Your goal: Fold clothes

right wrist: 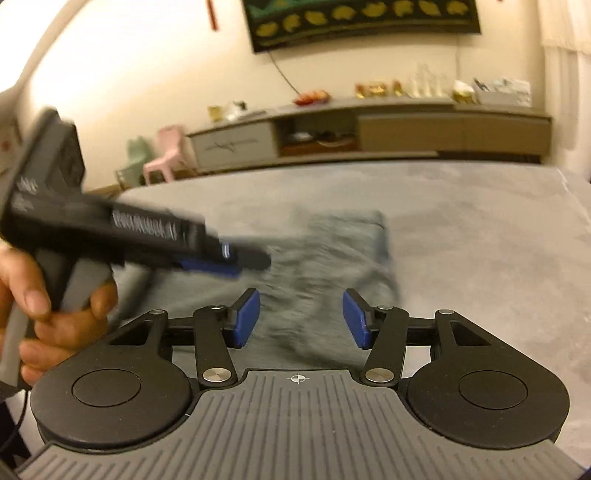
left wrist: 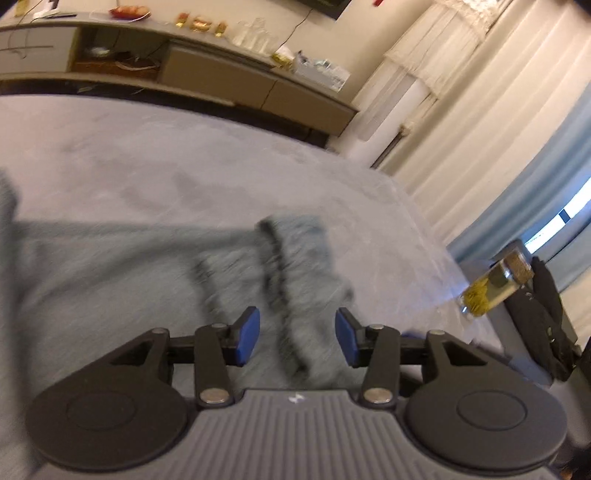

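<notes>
Garment [right wrist: 332,266], grey-green and fuzzy, lies spread on the bed [right wrist: 480,240], whose pale grey plush cover fills the middle of both views. In the left wrist view the garment [left wrist: 295,266] shows a dark ribbed seam running toward the camera, with more of the cloth stretching off to the left; motion blur hides finer detail.

The left gripper [left wrist: 297,338] hangs just over the garment with its blue pads well apart and nothing between them but the cloth below. The right gripper [right wrist: 301,317] hovers over the garment's near edge, jaws likewise wide apart and empty. From the right wrist view the left gripper [right wrist: 221,258] appears side-on above the garment's left part, blurred, gripped by a hand [right wrist: 48,306] on its grey handle; whether its tips touch the cloth I cannot tell.

Beyond the bed's far edge a long low cabinet [right wrist: 406,129] runs along a cream wall, its top scattered with small gold and red packages and clear glassware. A dark framed screen [right wrist: 362,22] hangs above it, a cable trailing down. Left of the cabinet stand a pink chair [right wrist: 166,155] and a pale green one. Past the bed's right side, white curtains [left wrist: 461,110] fall beside blue ones, and a glass jar [left wrist: 491,288] with yellow contents stands near the bed's corner.
</notes>
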The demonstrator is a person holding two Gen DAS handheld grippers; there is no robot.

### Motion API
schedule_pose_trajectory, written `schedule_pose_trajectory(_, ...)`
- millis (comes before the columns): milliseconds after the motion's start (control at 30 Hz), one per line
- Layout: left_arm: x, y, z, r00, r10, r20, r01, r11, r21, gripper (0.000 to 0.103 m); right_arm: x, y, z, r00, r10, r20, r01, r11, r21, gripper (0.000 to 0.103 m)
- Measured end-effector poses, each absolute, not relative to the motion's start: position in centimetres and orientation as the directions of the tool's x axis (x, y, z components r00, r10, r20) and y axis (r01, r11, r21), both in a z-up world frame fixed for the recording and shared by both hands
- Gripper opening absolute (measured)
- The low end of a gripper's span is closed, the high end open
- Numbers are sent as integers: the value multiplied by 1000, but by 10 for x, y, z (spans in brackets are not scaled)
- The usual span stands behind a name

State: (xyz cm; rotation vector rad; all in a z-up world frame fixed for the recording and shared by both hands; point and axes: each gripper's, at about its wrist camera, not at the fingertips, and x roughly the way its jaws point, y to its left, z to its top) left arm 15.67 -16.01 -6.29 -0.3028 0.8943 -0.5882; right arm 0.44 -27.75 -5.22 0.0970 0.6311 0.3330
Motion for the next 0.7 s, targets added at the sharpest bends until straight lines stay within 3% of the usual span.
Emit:
schedule_pose_trajectory(100,181,-181,-73,456,-589,-667,342,808,-479,47,15,-267,-67,710,350,-611,-337,931,142,49)
schedule_pose_trajectory(200,192,-193,-82,428,-572,-700,329,820,-468,47,7,-245,-80,693,331,-640,-430,903,1,47)
schedule_pose_trajectory(300,187,-191,-83,436,-559,-705,323,829,-457,41,16,-239,-90,705,256,-661,-408,909,-84,21)
schedule_pose_trajectory(400,182,-190,-84,444,-546,-710,316,837,-446,15,28,-244,-88,706,257,-660,-395,916,-66,2)
schedule_pose_trajectory(500,174,-183,-80,462,-543,-702,310,840,-446,7,19,-253,-75,728,284,-624,-390,920,-36,0)
schedule_pose_trajectory(600,155,-153,-63,504,-561,-657,300,827,-475,7,7,-258,-57,727,380,-572,-444,896,31,0)
schedule_pose_trajectory(700,142,-135,-67,515,-516,-685,291,857,-426,9,3,-238,-61,683,425,-594,-500,865,43,0)
